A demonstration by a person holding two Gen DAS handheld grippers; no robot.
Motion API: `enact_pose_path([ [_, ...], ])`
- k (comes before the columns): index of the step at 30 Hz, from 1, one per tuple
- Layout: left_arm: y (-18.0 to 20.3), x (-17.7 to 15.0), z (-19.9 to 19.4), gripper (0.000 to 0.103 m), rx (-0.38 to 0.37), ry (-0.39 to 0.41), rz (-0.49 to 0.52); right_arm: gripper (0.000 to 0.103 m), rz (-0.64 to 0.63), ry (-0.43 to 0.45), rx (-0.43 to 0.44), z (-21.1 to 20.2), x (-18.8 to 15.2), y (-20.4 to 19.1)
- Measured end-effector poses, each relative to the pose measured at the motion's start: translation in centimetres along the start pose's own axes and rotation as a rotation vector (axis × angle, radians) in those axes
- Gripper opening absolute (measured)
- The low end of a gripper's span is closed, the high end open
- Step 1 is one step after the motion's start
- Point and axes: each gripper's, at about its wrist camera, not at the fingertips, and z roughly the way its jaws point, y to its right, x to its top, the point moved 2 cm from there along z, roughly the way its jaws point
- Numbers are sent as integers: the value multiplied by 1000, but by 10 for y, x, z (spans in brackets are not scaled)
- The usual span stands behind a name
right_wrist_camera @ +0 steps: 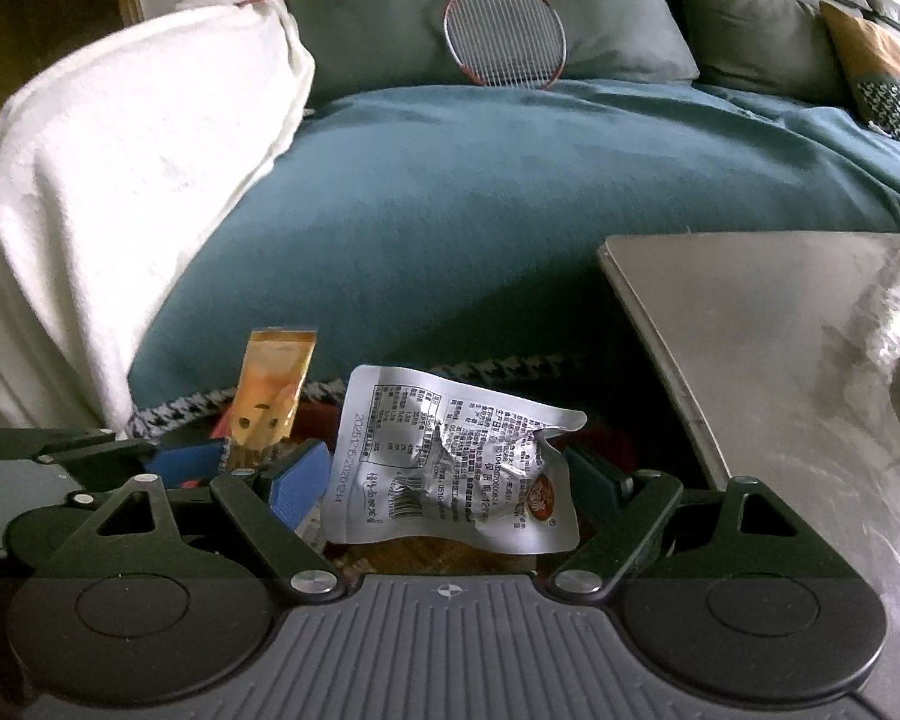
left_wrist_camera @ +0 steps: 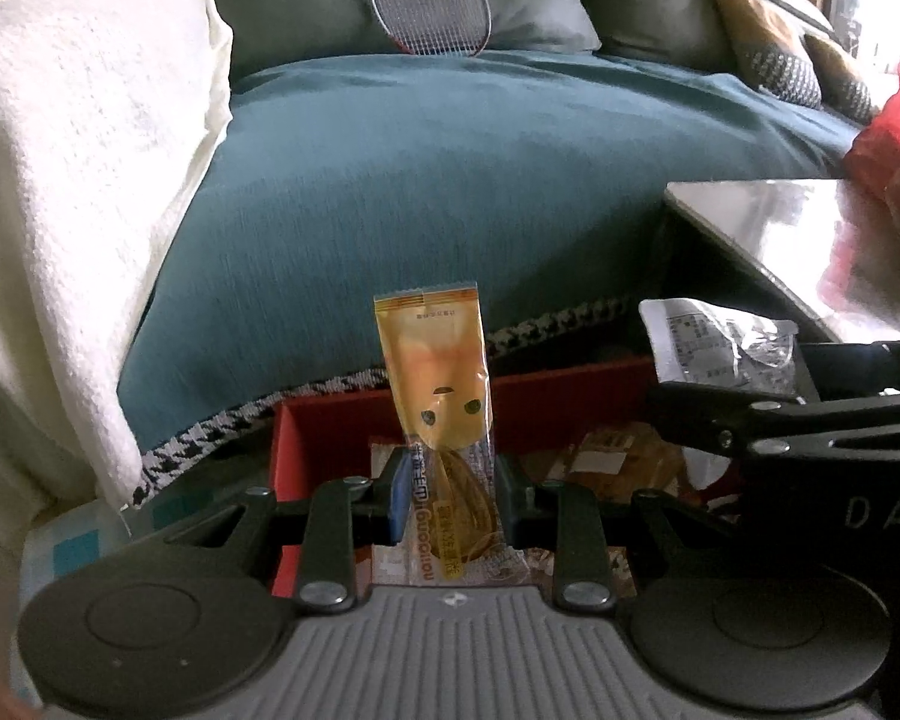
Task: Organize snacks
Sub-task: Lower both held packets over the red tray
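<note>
The left claw [left_wrist_camera: 447, 495] is clamped tight on the lower part of a yellow snack packet [left_wrist_camera: 435, 372], which stands upright above the red box [left_wrist_camera: 288, 450] holding other wrapped snacks [left_wrist_camera: 624, 456]. Just to its right, the right claw [right_wrist_camera: 450, 474] stands wide, its blue pads pressing both sides of a crumpled silver snack pouch [right_wrist_camera: 450, 456] held over the same box. Behind them lie a teal-covered sofa [left_wrist_camera: 450, 180] with a badminton racket [left_wrist_camera: 431, 7] and a white blanket [left_wrist_camera: 78, 180], and a glossy surface [right_wrist_camera: 780, 348] at right.
</note>
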Motion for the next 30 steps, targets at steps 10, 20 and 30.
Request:
enact_pose_path([
  [10,10,-9,15,23,12,-51,28,88,2,-72,-43,16,-8,7],
  [20,12,-15,22,23,16,-92,45,88,-13,-147,-70,29,-21,12],
  [30,8,-23,30,23,32,-140,47,88,-45,-213,-76,38,-33,7],
])
